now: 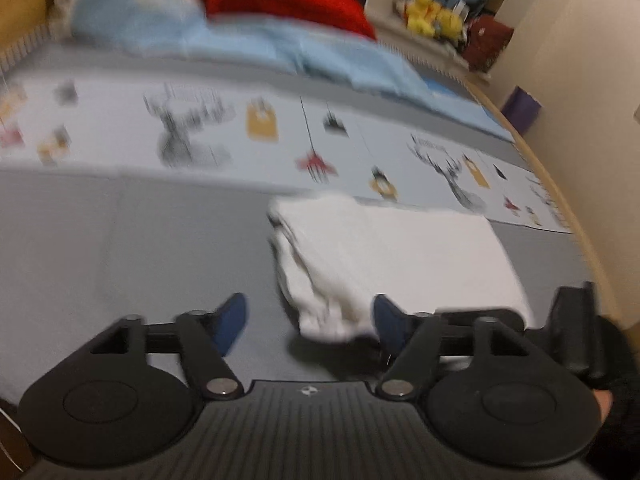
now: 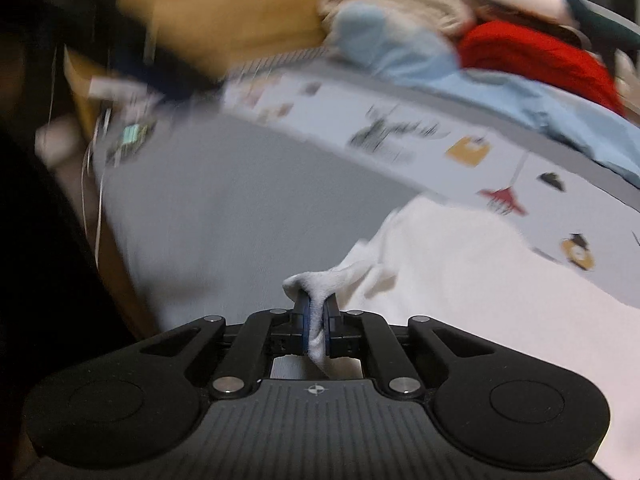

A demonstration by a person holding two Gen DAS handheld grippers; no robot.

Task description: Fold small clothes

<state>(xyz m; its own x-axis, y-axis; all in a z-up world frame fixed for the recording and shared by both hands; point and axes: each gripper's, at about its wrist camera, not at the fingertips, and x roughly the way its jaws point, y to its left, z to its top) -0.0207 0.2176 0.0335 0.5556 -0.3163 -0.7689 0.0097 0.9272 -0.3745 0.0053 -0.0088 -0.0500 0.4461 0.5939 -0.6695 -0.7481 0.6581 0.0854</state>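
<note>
Sprawling across the grey mat [image 1: 120, 240], white garment [image 1: 420, 248] long axis running toward the printed strip [image 1: 240, 128], right gripper [image 2: 316, 320] clenched on its bunched near corner, left gripper [image 1: 308, 320] spread wide, grasping nothing.

Each tongs unit is matt black plastic. The left tongs [image 1: 308, 320] has a ribbed centre plate with a small round crosshair mark, 2 round side discs, angled link arms on silver pivot screws, and 2 blue-padded fingers [image 1: 232, 320]. The right tongs [image 2: 316, 320] looks the same. A black sleeve [image 1: 616, 364] shows at the right edge.
</note>
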